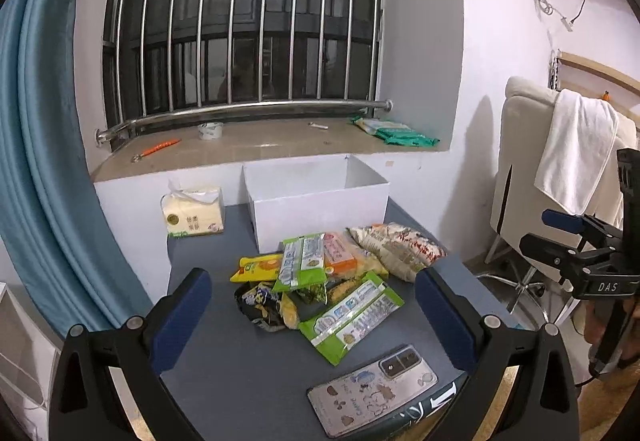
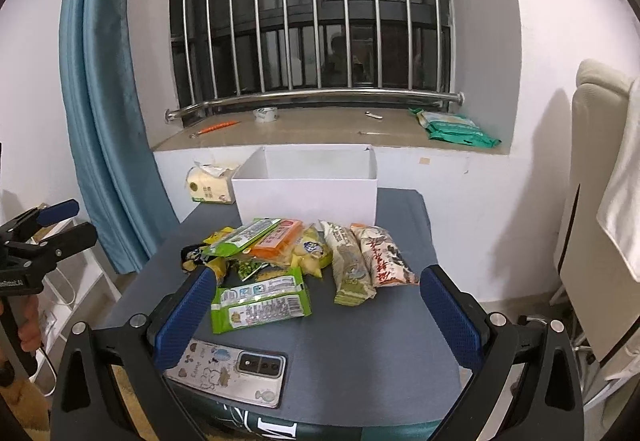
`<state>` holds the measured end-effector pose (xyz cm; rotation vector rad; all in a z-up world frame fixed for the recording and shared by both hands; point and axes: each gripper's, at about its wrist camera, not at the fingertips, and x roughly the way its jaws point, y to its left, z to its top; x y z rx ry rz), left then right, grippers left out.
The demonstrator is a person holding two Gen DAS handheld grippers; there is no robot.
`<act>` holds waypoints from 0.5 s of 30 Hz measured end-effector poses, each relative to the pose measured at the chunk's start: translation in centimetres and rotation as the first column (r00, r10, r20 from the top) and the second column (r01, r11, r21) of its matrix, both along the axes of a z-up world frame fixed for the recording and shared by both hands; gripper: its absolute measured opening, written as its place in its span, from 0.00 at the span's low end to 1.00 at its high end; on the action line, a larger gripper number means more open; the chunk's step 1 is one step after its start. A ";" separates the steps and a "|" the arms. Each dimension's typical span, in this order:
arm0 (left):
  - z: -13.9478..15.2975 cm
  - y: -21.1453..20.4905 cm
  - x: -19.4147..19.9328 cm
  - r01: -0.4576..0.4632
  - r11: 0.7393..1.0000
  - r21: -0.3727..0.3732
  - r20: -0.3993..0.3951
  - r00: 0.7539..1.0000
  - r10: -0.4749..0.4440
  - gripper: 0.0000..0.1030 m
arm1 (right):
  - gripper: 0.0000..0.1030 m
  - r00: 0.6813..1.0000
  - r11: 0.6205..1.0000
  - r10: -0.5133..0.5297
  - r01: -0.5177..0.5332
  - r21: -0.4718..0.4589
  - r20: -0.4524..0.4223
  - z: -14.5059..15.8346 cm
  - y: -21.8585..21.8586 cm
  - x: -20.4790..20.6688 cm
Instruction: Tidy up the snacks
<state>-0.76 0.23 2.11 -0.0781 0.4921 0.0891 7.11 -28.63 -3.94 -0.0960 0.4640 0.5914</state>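
A white box (image 2: 306, 197) stood at the back of the grey bench (image 2: 360, 341), with its top open. The part of its inside that showed held nothing; its floor was hidden behind the front wall. All the snacks (image 2: 288, 257) lay in a heap on the bench, just in front of the box. A green packet (image 2: 260, 305) lay at the near edge of the heap. Two long bags (image 2: 368, 261) lay side by side at the right of the heap, near the box's right corner. A yellow packet (image 1: 258, 268) poked out on the left.

A pack of tissues (image 1: 193, 212) sat just left of the box. A phone (image 2: 230, 369) lay face down, well in front of the box, nearer than the heap.

The left claw (image 1: 312, 305) hung above the bench with its fingers wide apart, holding nothing. The right claw (image 2: 316, 305) hung there too, fingers wide apart, holding nothing.
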 end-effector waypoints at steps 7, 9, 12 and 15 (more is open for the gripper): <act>0.3 0.4 0.4 0.032 0.997 -0.070 0.048 0.998 -0.029 1.00 | 1.00 0.998 0.997 0.057 -0.057 0.057 0.012 -0.6 0.5 0.9; 0.4 0.0 0.5 0.041 0.998 -0.044 0.046 0.998 -0.039 1.00 | 1.00 0.998 0.997 0.061 -0.061 0.038 0.014 -1.1 1.0 1.0; 0.8 -0.4 0.2 0.026 1.000 0.004 0.066 0.998 -0.026 1.00 | 1.00 0.998 0.998 0.066 -0.067 0.021 0.017 -1.4 1.2 0.9; 0.7 -0.2 0.2 0.047 0.998 -0.035 0.062 0.997 -0.045 1.00 | 1.00 0.996 0.996 0.082 -0.083 0.035 0.017 -1.6 1.0 0.8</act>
